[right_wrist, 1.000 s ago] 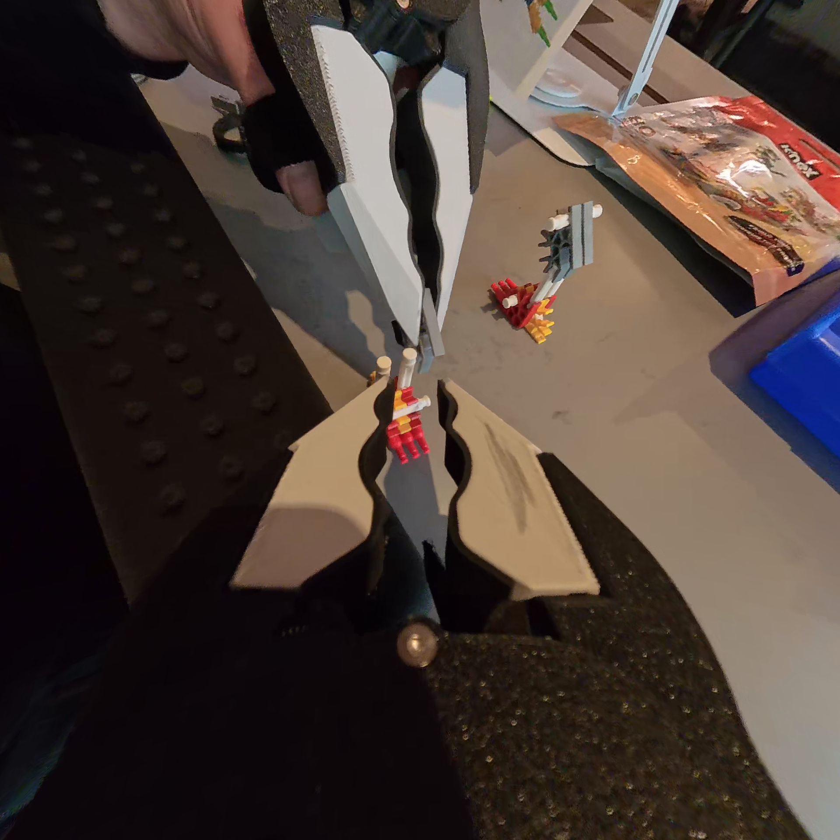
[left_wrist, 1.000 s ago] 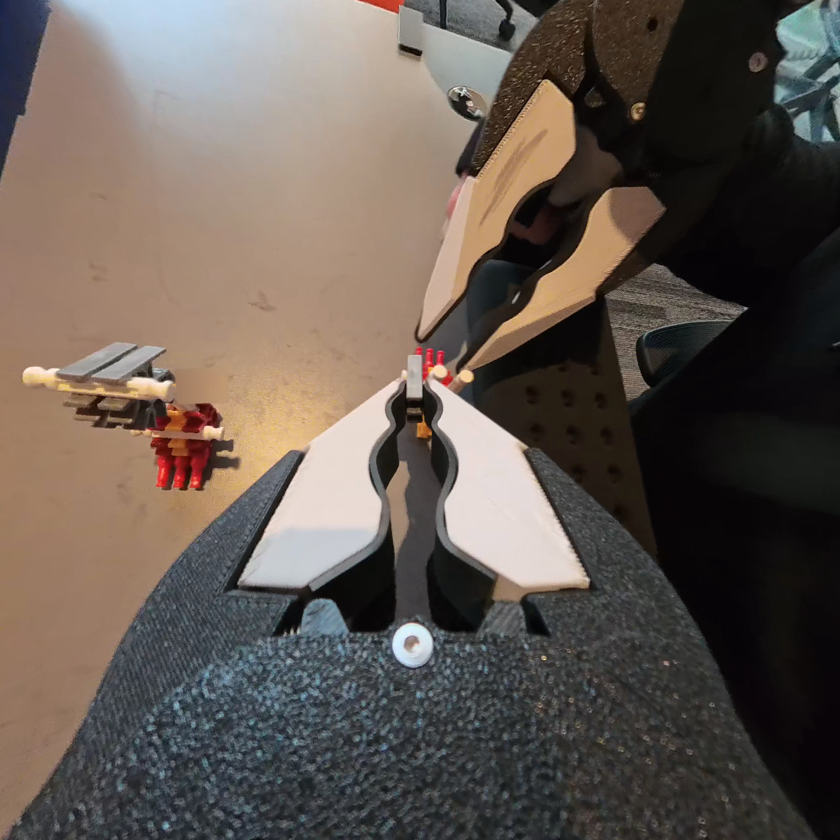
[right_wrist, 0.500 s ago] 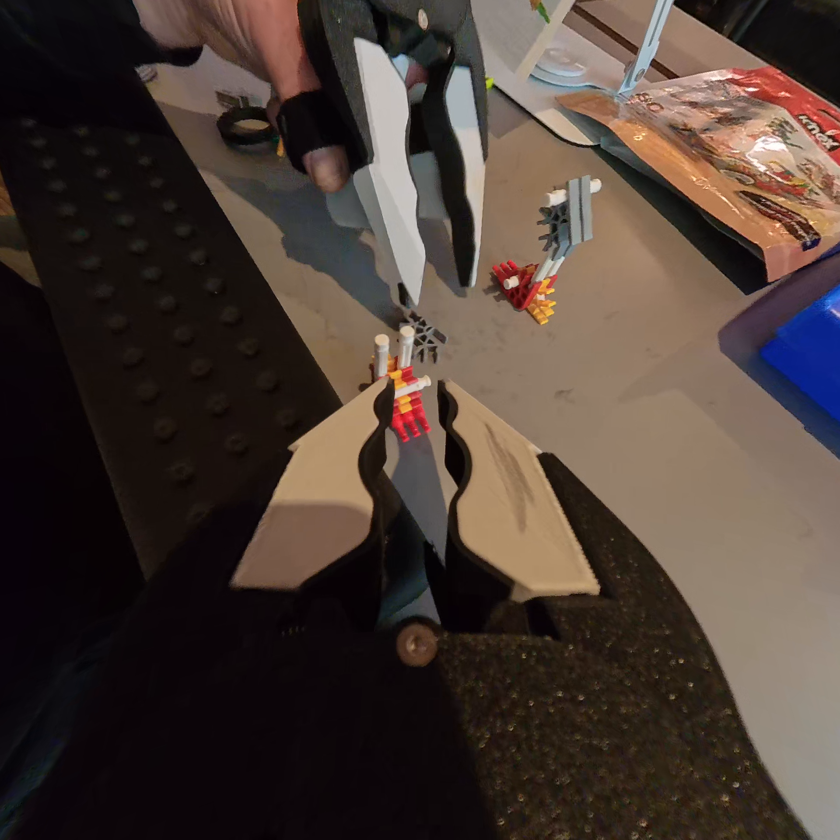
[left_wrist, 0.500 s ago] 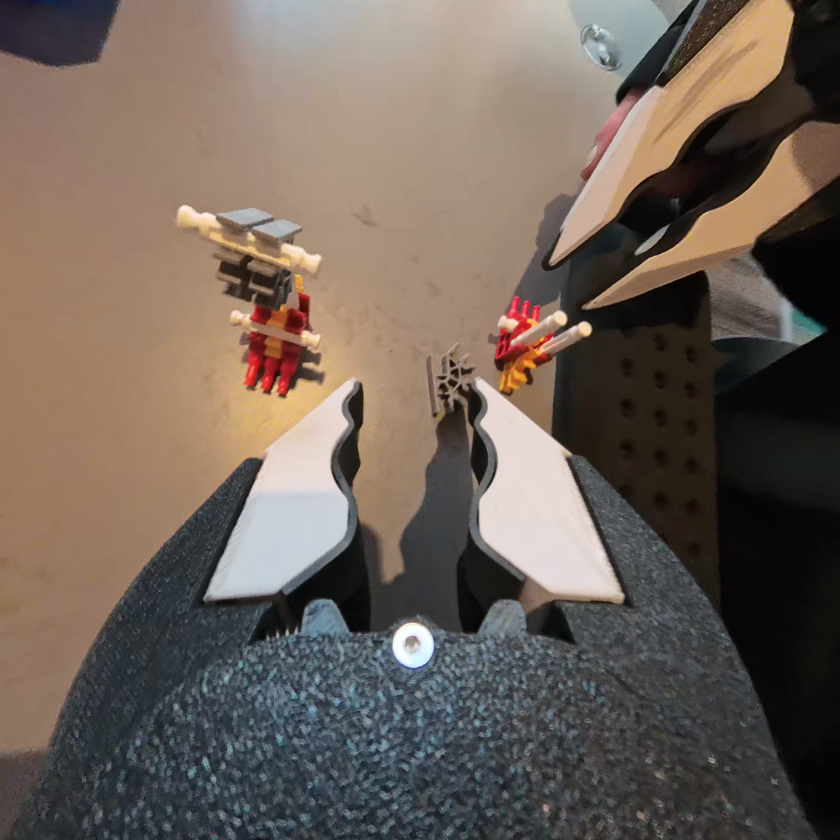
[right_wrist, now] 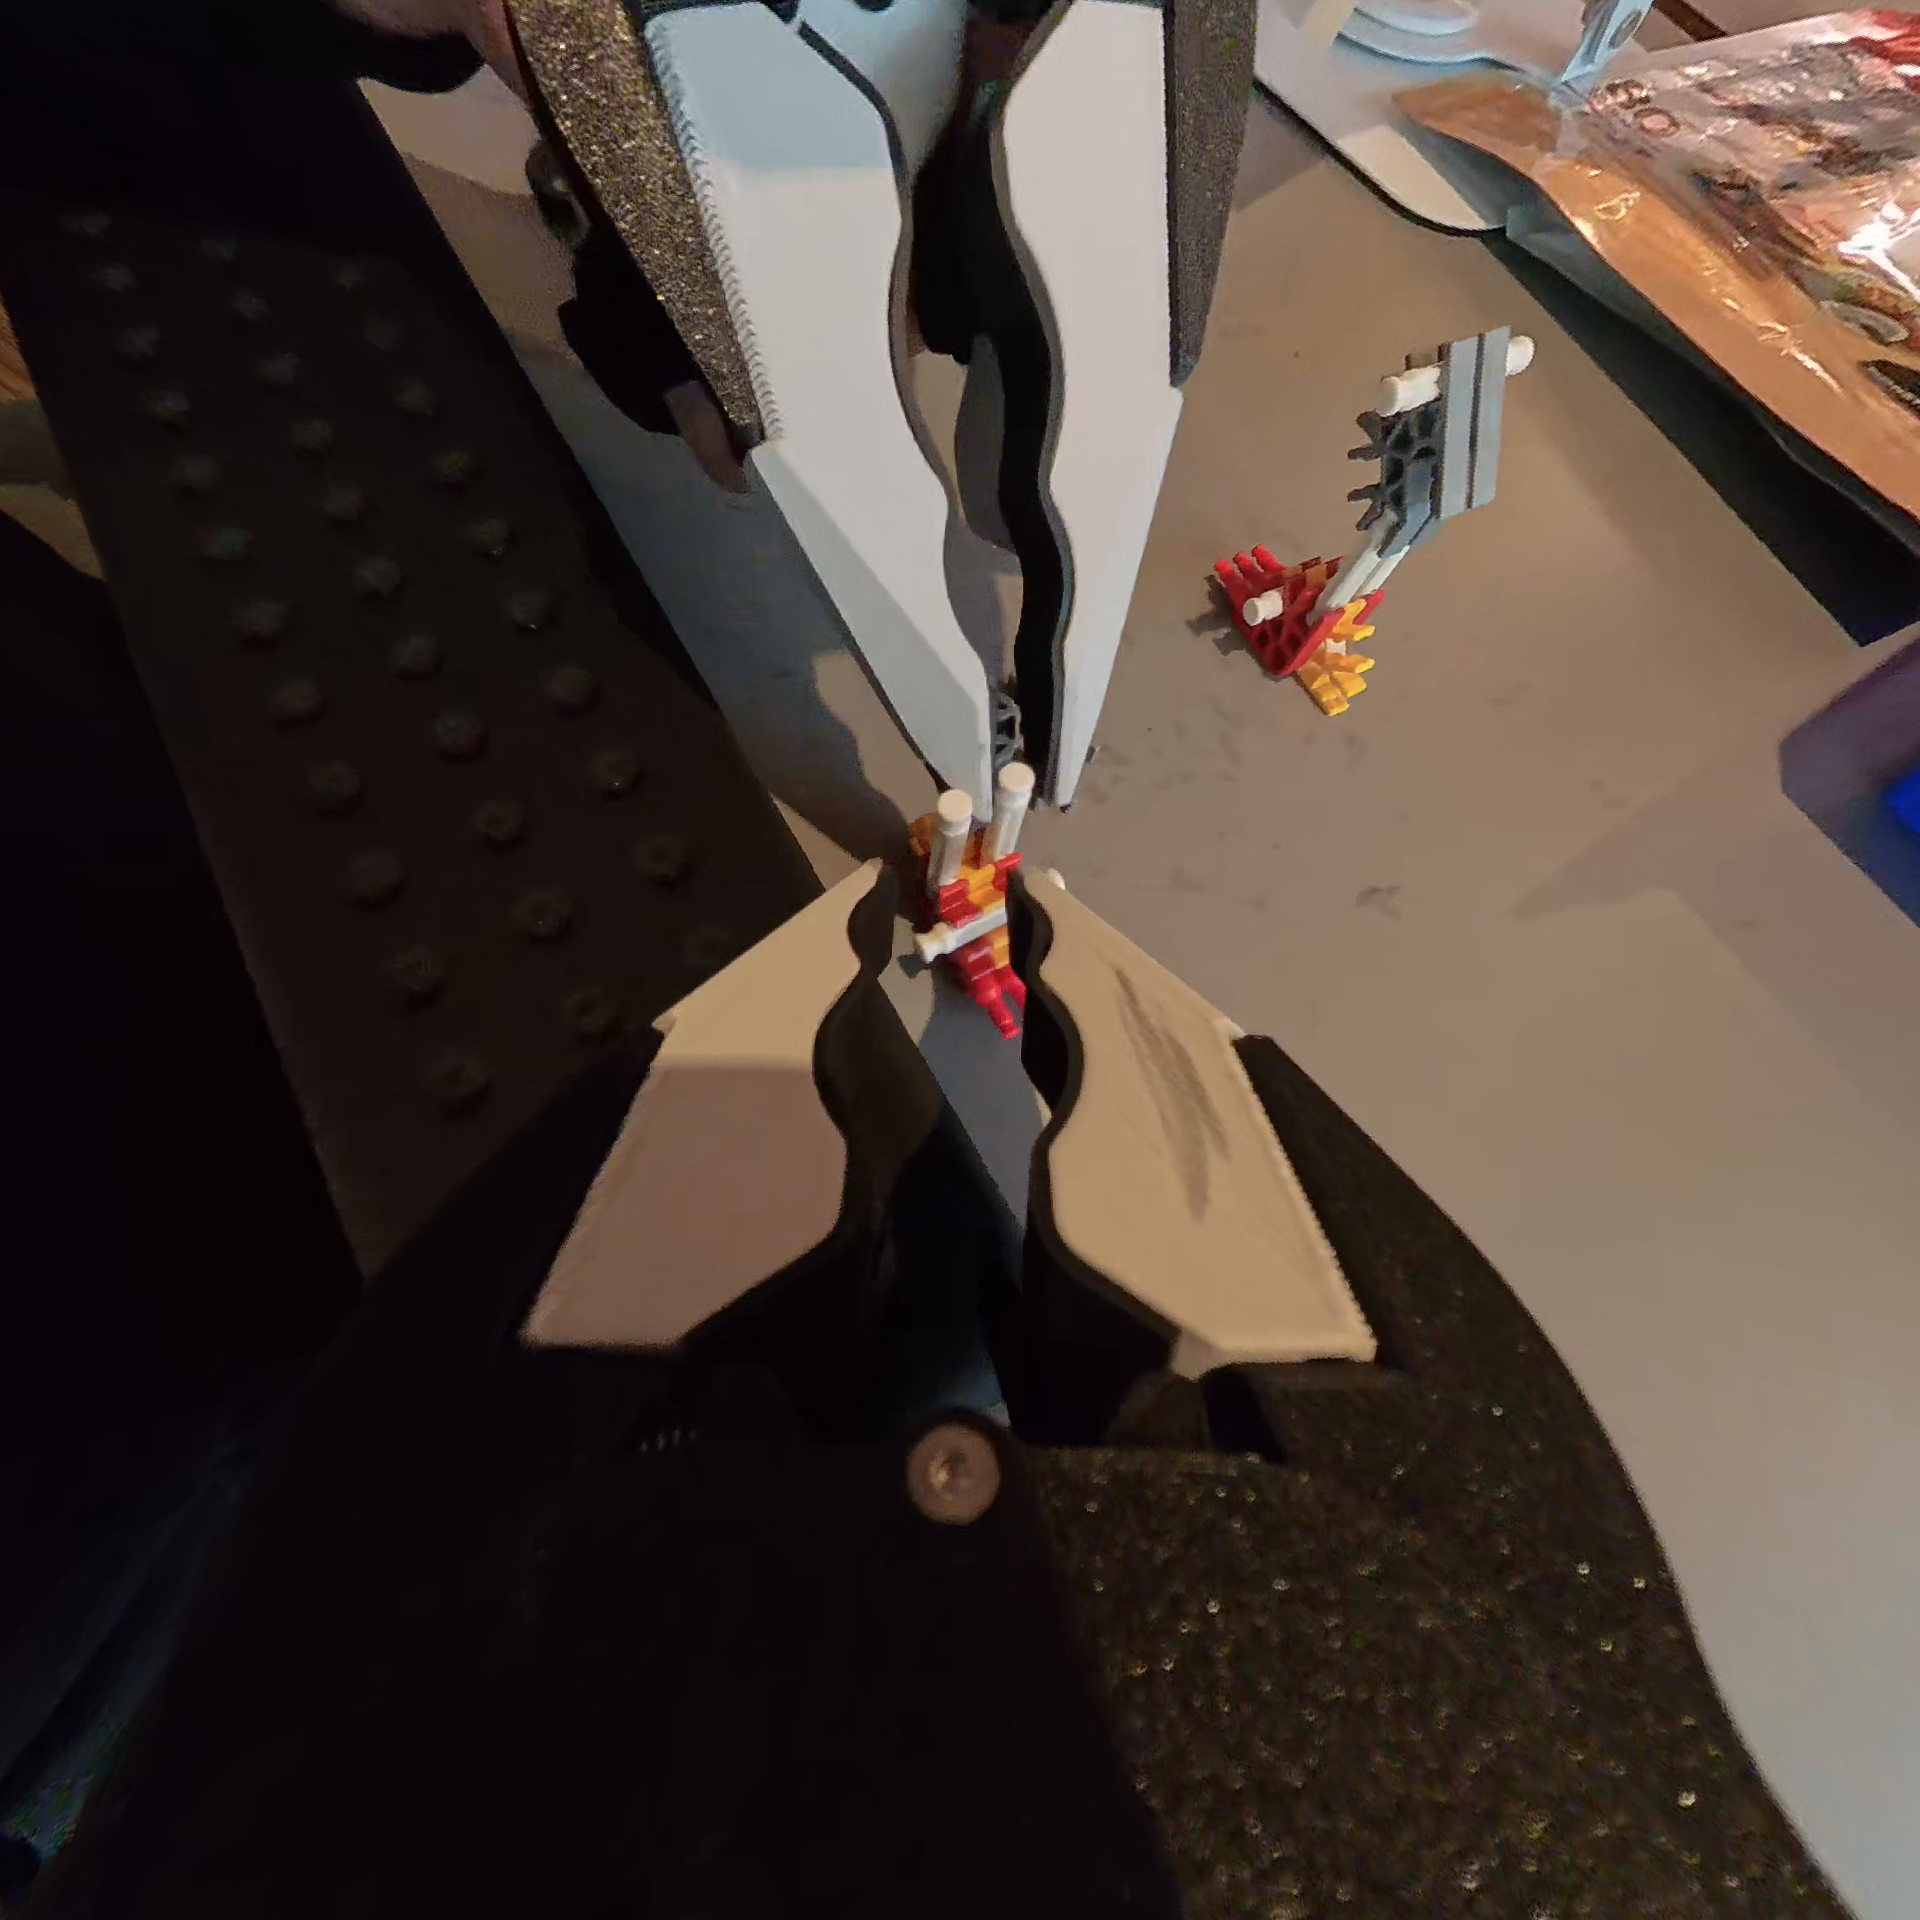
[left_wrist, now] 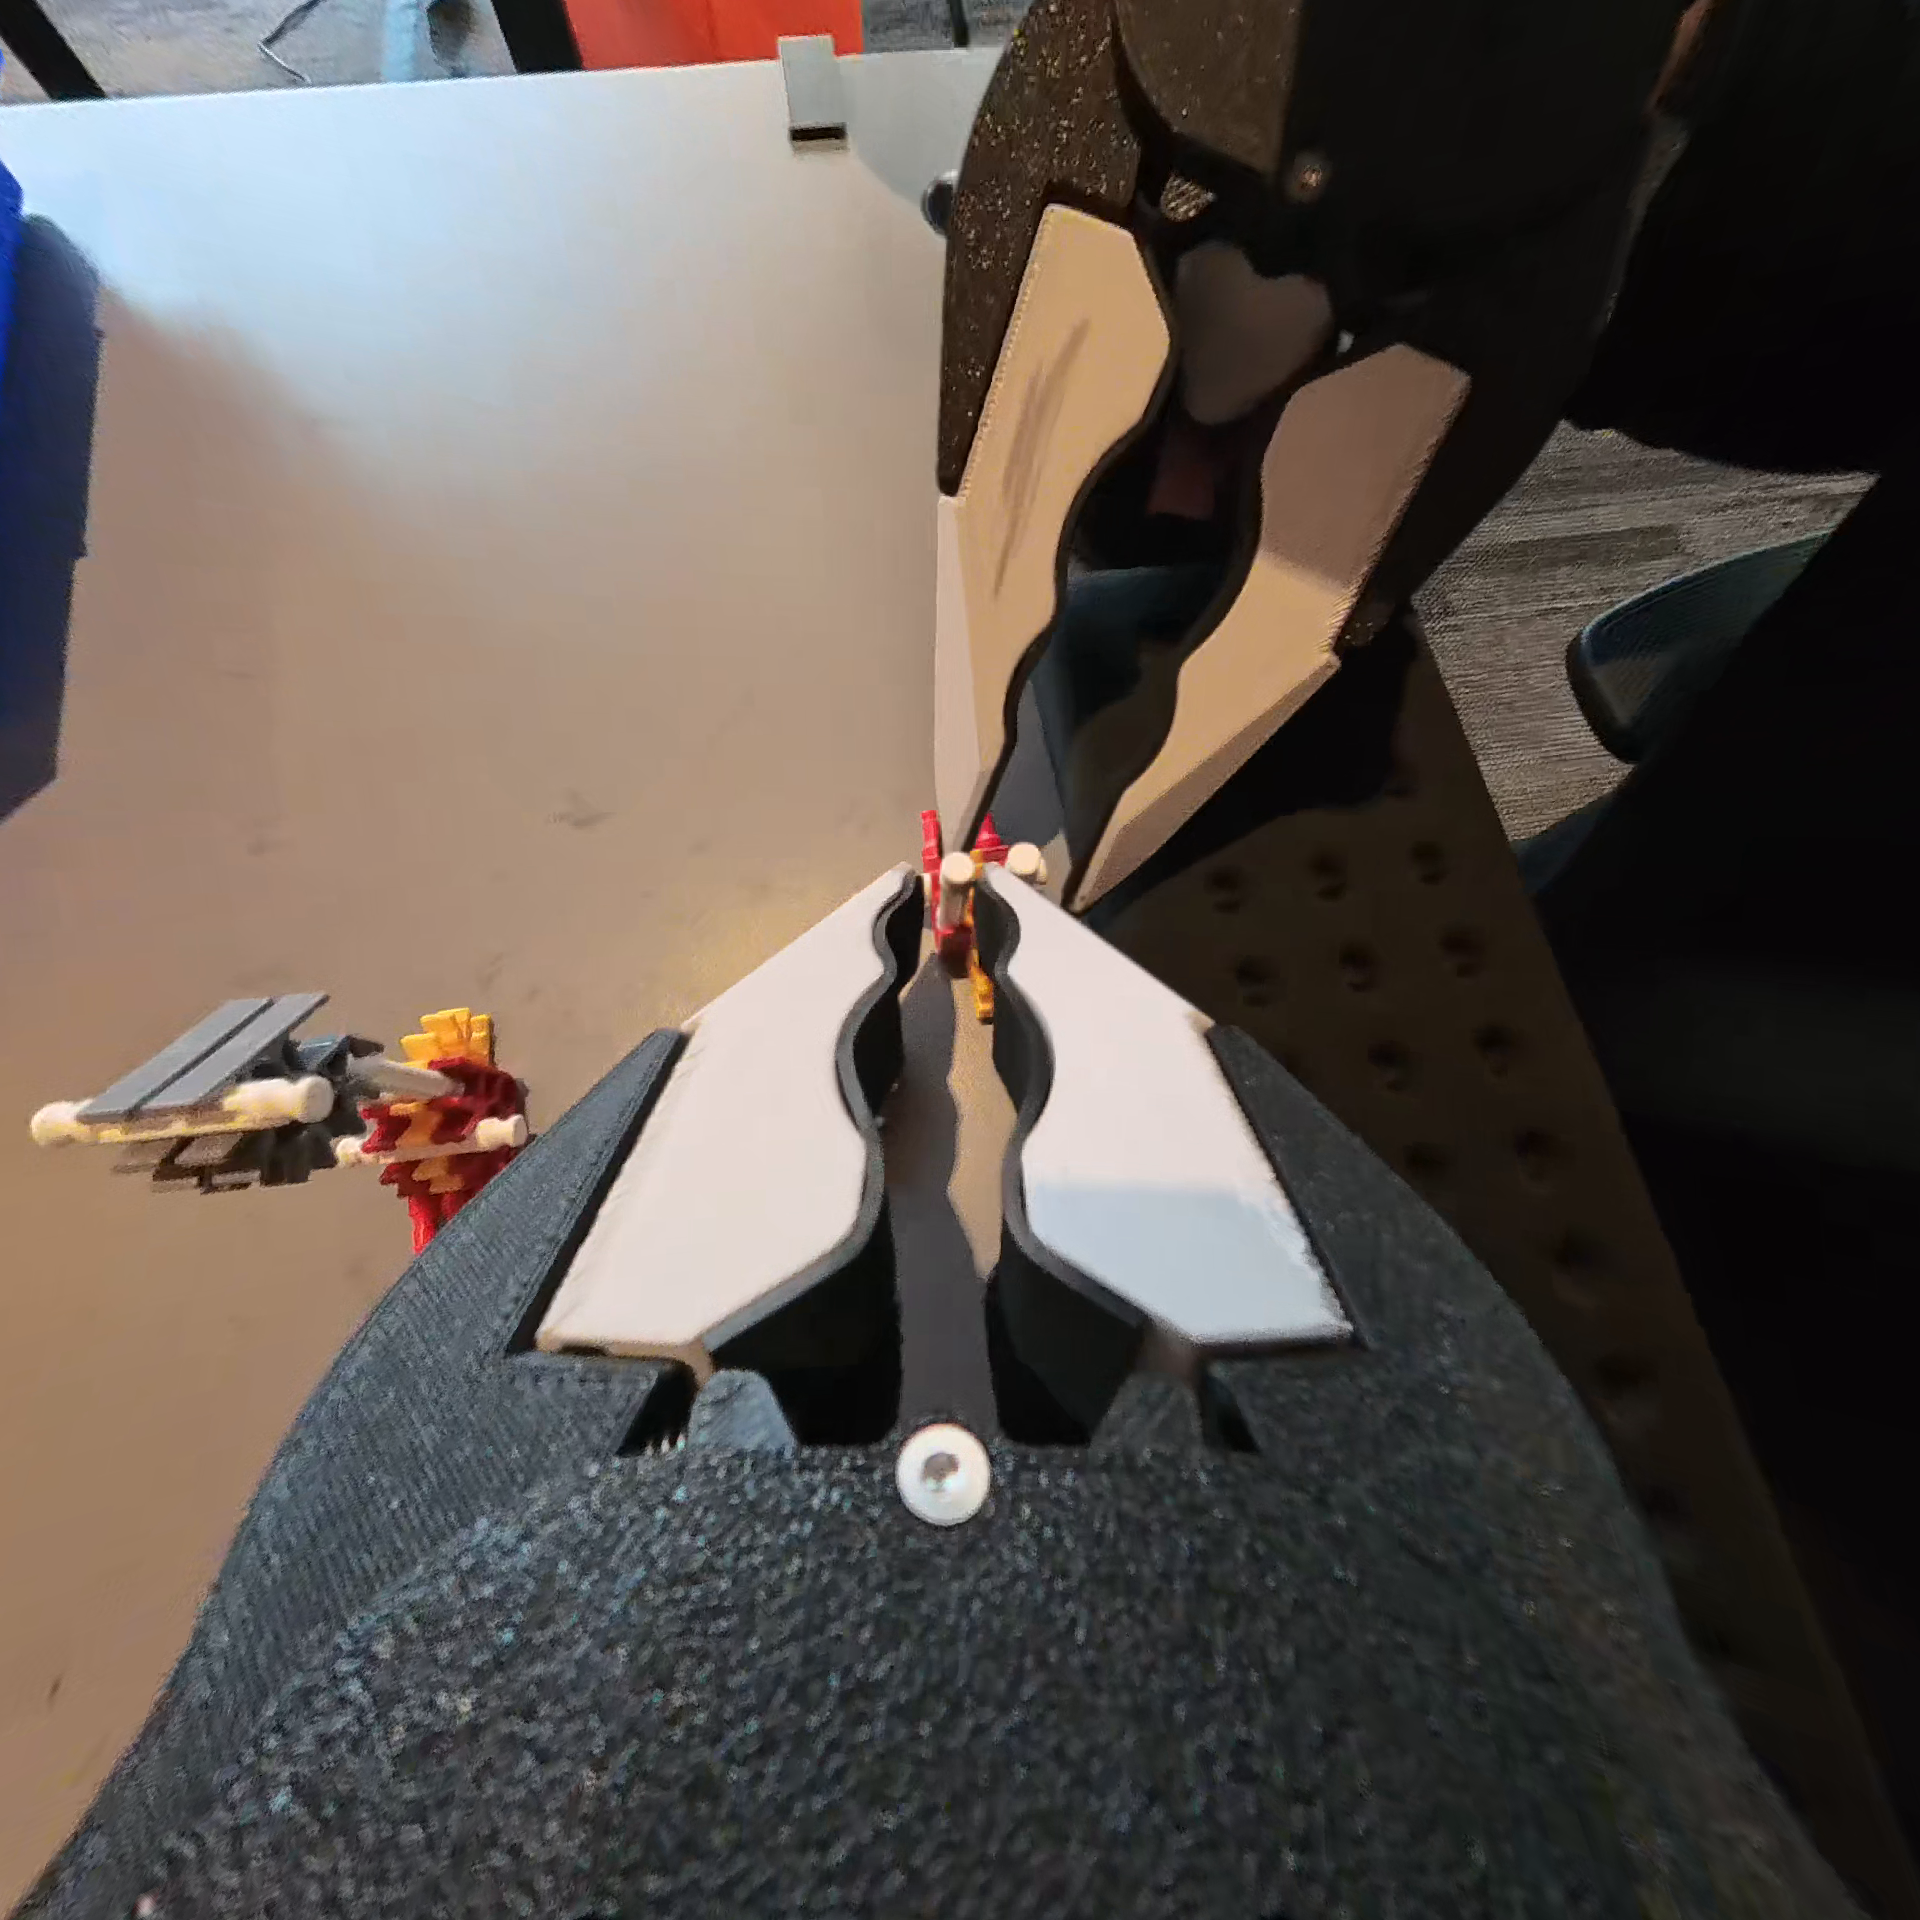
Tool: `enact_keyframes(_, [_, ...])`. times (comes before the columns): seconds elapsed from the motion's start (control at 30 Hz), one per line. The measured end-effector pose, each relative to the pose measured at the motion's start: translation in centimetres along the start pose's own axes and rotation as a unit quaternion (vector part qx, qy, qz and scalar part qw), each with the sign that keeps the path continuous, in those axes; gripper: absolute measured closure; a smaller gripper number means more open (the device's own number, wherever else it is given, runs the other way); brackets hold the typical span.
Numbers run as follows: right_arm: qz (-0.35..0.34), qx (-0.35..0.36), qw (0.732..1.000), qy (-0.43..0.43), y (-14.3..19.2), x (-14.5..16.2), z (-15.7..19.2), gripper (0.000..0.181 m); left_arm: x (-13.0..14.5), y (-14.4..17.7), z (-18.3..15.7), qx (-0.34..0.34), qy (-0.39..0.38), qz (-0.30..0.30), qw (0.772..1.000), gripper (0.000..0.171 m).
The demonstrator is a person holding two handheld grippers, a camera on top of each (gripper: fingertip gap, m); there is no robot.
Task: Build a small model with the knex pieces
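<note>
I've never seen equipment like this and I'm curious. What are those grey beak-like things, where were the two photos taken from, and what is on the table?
Each beak is a hand-held two-finger tool with a camera looking along its fingers. One picture comes from the left tool, the other from the right tool, so each also shows the other opposite. The left tool pinches a small grey connector; the right tool grips a red and yellow toy assembly. A bigger assembly lies on the grey table, near a printed bag.
</note>
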State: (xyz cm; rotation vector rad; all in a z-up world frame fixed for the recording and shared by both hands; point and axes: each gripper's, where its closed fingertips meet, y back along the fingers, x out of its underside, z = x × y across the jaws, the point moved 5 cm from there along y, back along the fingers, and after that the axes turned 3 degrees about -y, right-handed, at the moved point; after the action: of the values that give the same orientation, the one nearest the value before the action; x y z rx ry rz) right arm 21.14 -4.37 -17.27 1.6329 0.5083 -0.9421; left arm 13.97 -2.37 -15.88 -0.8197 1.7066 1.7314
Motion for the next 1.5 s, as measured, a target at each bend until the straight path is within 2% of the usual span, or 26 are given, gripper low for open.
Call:
enact_keyframes(0.07, [0.000, -0.005, 1.000, -0.001, -0.1, 0.0, 0.0, 0.161, 0.0, -0.2, -0.4, 0.016, -0.003, -0.001, 1.000, 0.165])
enact_keyframes(0.17, [0.001, -0.004, 1.000, 0.002, -0.1, -0.1, -0.3, 0.161, -0.2, -0.5, -0.3, 0.000, -0.006, -0.005, 1.000, 0.166])
enact_keyframes(0.3, [-0.026, 0.033, 0.999, -0.006, 0.8, -0.4, -1.2, 0.159, -0.6, -0.1, 1.5, -0.045, 0.070, -0.047, 0.995, 0.167])
enact_keyframes(0.43, [-0.044, 0.096, 0.994, -0.009, 1.7, -0.8, -2.5, 0.150, -1.3, 0.6, 2.8, -0.041, 0.168, -0.135, 0.976, 0.167])
enact_keyframes(0.5, [-0.054, 0.133, 0.990, -0.011, 1.6, -1.1, -3.0, 0.151, -1.8, 0.8, 3.2, -0.043, 0.193, -0.171, 0.965, 0.167])
enact_keyframes(0.57, [-0.070, 0.168, 0.983, -0.008, 1.6, -1.5, -3.4, 0.160, -2.0, 0.8, 3.2, -0.045, 0.205, -0.183, 0.960, 0.167])
enact_keyframes(0.7, [-0.083, 0.183, 0.980, 0.010, 1.6, -2.0, -3.2, 0.163, -2.0, 1.1, 3.5, -0.047, 0.235, -0.208, 0.948, 0.167])
enact_keyframes(0.87, [-0.111, 0.111, 0.987, -0.035, 2.1, -2.7, -2.8, 0.161, -2.0, 1.3, 3.3, -0.050, 0.244, -0.227, 0.942, 0.167])
enact_keyframes(0.97, [-0.118, 0.109, 0.985, -0.060, 2.3, -3.0, -3.2, 0.168, -2.2, 1.6, 3.4, -0.063, 0.240, -0.236, 0.940, 0.167])
enact_keyframes(1.13, [-0.112, 0.117, 0.985, -0.063, 1.7, -3.0, -3.5, 0.176, -1.9, 1.4, 3.3, -0.049, 0.252, -0.232, 0.938, 0.167])
enact_keyframes(1.3, [-0.071, 0.073, 0.994, -0.050, 2.0, -3.0, -3.6, 0.177, -1.4, 1.1, 2.8, -0.029, 0.256, -0.218, 0.941, 0.164])
enact_keyframes(1.4, [-0.026, 0.024, 0.999, -0.028, 2.0, -3.3, -3.3, 0.177, -0.7, 1.4, 2.7, -0.045, 0.231, -0.185, 0.954, 0.152])
enact_keyframes(1.5, [0.044, -0.018, 0.999, 0.007, 1.2, -3.3, -3.1, 0.177, 0.2, 1.9, 2.3, -0.063, 0.180, -0.138, 0.972, 0.152])
